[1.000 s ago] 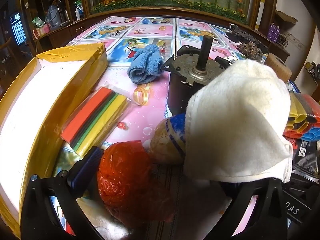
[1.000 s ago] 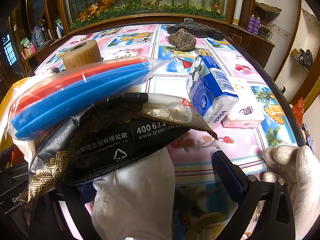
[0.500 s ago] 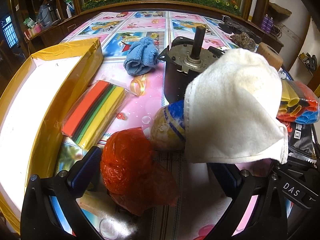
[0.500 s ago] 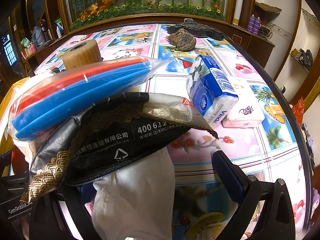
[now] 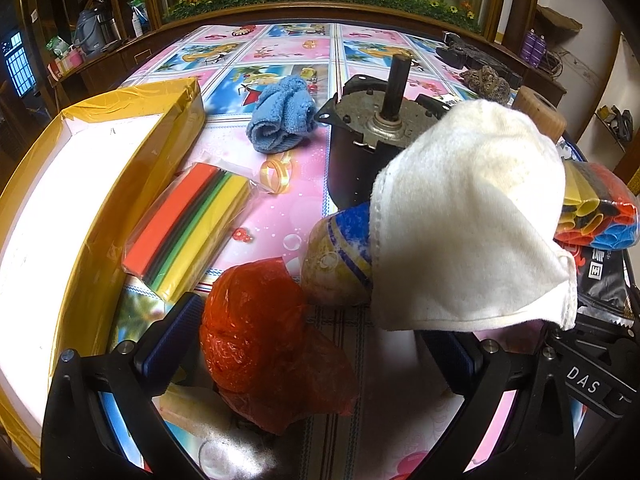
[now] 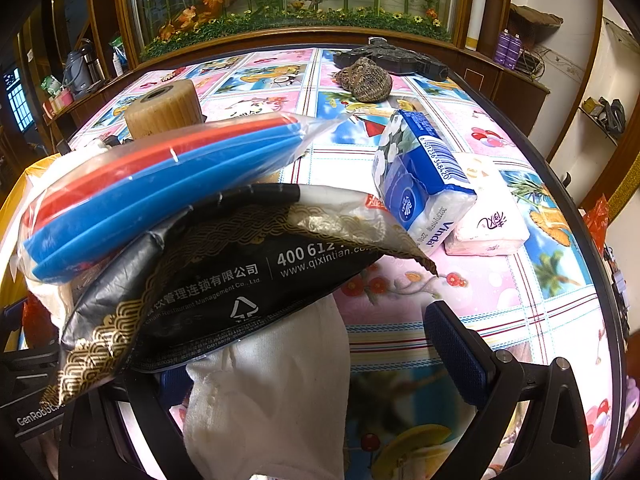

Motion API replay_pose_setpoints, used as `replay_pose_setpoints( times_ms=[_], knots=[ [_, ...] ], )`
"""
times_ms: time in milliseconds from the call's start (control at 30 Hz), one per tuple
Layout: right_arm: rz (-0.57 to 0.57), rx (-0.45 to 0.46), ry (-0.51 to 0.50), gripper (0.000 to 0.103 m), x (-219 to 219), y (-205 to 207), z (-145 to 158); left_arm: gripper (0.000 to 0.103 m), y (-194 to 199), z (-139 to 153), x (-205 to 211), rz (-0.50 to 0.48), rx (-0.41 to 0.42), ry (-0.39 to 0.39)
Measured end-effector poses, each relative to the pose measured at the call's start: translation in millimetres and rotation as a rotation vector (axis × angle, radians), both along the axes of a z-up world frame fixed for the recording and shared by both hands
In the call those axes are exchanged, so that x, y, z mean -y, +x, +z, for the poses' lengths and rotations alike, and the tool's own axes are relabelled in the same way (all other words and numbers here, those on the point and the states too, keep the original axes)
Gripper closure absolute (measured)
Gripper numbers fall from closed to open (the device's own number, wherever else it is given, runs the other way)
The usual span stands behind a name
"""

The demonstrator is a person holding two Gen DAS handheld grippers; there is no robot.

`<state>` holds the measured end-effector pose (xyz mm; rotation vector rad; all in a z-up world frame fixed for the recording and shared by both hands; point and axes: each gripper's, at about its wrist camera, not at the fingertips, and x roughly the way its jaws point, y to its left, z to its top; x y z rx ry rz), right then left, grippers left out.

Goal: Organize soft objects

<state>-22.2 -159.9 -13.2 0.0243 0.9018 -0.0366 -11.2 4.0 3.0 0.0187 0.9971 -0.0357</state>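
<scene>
In the left wrist view my left gripper (image 5: 312,344) is open low over the table, and a crumpled red plastic bag (image 5: 260,340) lies between its fingers. A white towel (image 5: 468,220) is draped high on the right, next to a yellow and blue pouch (image 5: 340,256). Farther back lies a bunched blue cloth (image 5: 280,120). In the right wrist view my right gripper (image 6: 316,368) is open, with white cloth (image 6: 272,392) hanging between its jaws. Its left finger is hidden under a black printed bag (image 6: 224,280). Two tissue packs (image 6: 420,184) sit ahead on the right.
A yellow box (image 5: 80,200) with a white inside fills the left. A pack of coloured tubes (image 5: 188,224) lies beside it. A black motor (image 5: 372,148) stands mid-table. A bag of red and blue tubes (image 6: 160,176), a wooden cylinder (image 6: 164,108) and a brown mesh lump (image 6: 364,78) are also there.
The left gripper has drawn back a little, so the red bag sits farther forward between its fingers. A gloved hand seen at the right edge of the right wrist view is gone.
</scene>
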Motion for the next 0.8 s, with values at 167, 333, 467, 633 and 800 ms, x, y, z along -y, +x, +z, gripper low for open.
replay_pose_setpoints(
  times_ms=[167,333,467,633,800],
  knots=[
    [0.000,0.000,0.000,0.001,0,0,0,0.000,1,0,-1,-0.002,-0.001,0.001],
    [-0.030,-0.001,0.006,0.001,0,1,0,0.000,1,0,0,-0.043,-0.011,-0.003],
    [-0.003,-0.029,0.013,0.001,-2,-1,1,0.000,-3,0,-5,-0.070,-0.022,-0.004],
    [0.027,-0.105,0.003,0.001,-2,6,2,0.000,-8,0,-6,-0.065,-0.023,0.004],
    [0.059,-0.132,-0.009,0.001,-4,15,7,0.000,-12,0,-8,-0.090,-0.026,-0.011]
  ],
)
